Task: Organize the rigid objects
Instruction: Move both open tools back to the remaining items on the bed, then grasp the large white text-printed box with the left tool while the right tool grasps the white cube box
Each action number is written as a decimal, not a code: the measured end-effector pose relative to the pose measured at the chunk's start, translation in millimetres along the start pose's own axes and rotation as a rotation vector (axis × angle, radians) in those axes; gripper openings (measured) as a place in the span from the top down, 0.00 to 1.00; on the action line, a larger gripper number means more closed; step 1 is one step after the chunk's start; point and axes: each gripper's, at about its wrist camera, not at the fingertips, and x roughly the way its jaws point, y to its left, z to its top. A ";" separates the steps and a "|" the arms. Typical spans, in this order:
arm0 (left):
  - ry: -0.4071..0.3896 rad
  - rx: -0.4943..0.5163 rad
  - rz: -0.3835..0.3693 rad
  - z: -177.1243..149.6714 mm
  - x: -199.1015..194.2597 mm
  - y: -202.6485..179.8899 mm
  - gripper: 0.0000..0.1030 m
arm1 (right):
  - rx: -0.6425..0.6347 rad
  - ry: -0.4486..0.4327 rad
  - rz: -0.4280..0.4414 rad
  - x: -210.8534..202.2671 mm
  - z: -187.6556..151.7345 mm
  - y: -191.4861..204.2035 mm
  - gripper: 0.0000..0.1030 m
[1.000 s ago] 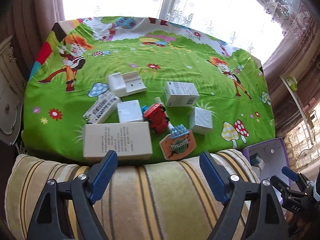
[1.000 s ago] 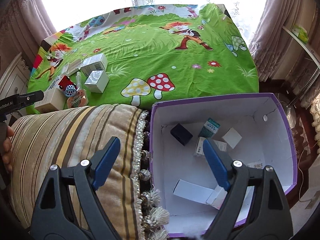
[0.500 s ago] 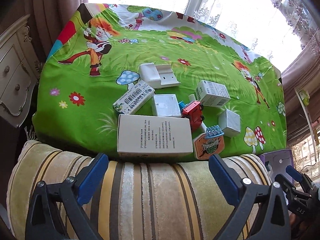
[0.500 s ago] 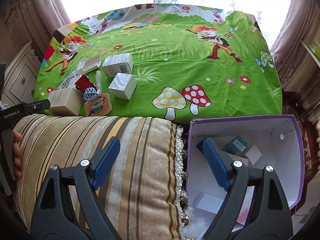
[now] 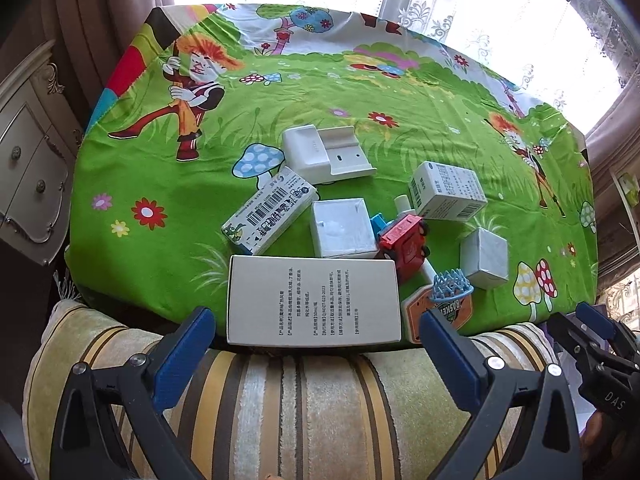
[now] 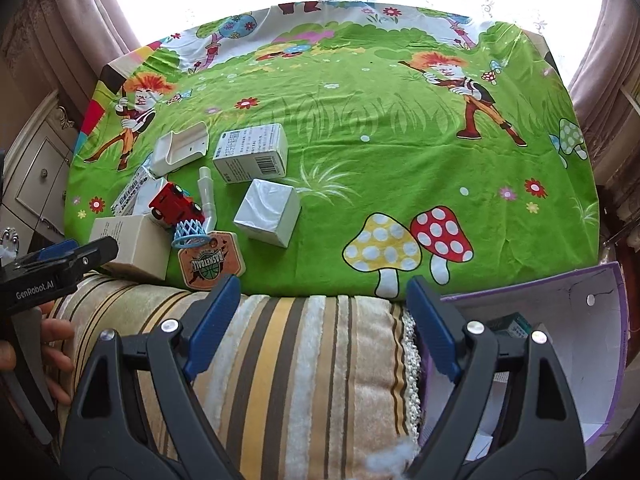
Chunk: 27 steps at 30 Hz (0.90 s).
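Both grippers hover over a striped cushion (image 5: pixel 304 408) at the near edge of a table with a bright cartoon cloth (image 6: pixel 380 128). The left gripper (image 5: pixel 316 344) has its fingers spread wide and empty, lined up with a large white box (image 5: pixel 314 306) just ahead. Its view shows the whole cluster: a barcode carton (image 5: pixel 270 214), a square white box (image 5: pixel 342 228), a red toy car (image 5: pixel 404 240), a white holder (image 5: pixel 324 152) farther off. The right gripper (image 6: pixel 324 312), also wide and empty, alone shows the purple bin (image 6: pixel 560 300) at near right, off the table, with small boxes inside, and the basketball toy (image 6: pixel 210 262) unhidden.
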 end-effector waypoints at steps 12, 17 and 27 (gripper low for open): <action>0.051 -0.020 -0.021 4.2 25.3 3.5 0.00 | 0.018 0.041 0.005 43.2 34.1 20.2 0.16; 0.052 -0.031 -0.056 5.3 29.2 3.8 0.00 | 0.016 0.064 -0.009 59.0 41.9 27.8 0.16; 0.041 -0.014 -0.071 5.5 30.4 -3.6 0.00 | 0.014 0.103 -0.063 81.1 47.4 33.4 0.24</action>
